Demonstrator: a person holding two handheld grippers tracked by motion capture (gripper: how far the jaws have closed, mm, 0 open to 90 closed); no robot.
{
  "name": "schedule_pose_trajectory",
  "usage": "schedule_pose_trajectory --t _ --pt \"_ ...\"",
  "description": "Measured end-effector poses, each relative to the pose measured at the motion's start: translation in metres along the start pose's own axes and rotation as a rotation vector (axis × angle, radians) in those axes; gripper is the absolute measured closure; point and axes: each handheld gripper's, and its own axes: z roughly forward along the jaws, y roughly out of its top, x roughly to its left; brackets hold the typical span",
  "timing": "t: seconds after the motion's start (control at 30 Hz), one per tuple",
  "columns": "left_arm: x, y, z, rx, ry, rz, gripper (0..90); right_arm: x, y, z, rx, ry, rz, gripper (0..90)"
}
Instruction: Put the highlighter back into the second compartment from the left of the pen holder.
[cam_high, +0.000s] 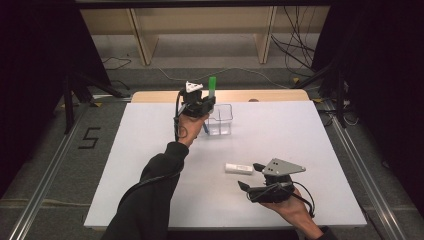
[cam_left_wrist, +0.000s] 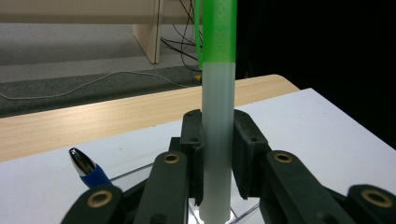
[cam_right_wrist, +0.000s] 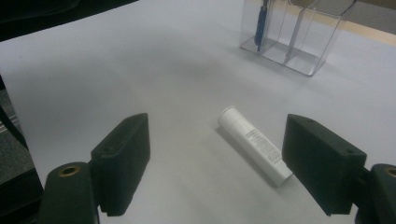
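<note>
White bench (cam_high: 150, 150) under dark surrounds; a taped "5" (cam_high: 89, 137) marks the floor at left of frame. Left tongs (cam_high: 202, 106) clamp an upright green-capped marker (cam_high: 212, 86) above the clear organiser (cam_high: 221, 120) at upper centre, a blue pen (cam_left_wrist: 86, 167) inside it. Right tongs (cam_high: 250, 176) stand open at lower right beside a white tube (cam_high: 238, 168), its print too small to read.

The marker (cam_left_wrist: 217, 116) runs off the top edge of the left gripper view, its lower end hidden behind the jaws, the pen (cam_left_wrist: 86, 169) shows only its tip, and print on the tube (cam_right_wrist: 254, 144) is too small to read.
</note>
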Motion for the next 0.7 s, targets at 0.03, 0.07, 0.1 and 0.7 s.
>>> schedule_pose_trajectory --t 0.03,0.07,0.1,0.7 --pt "0.000 0.000 0.001 0.000 0.001 -0.003 76.2 0.000 0.000 0.000 0.000 0.001 -0.001 24.5" --pt "0.001 -0.001 0.002 0.004 0.001 -0.004 76.2 0.000 0.000 0.000 -0.003 -0.002 0.000 24.6" --pt "0.001 -0.001 0.004 0.002 0.005 -0.011 76.2 0.000 0.000 0.000 -0.003 -0.003 -0.002 24.6" --pt "-0.001 -0.010 0.018 0.015 0.030 -0.031 76.1 0.001 0.000 0.000 -0.002 0.001 -0.004 25.0"
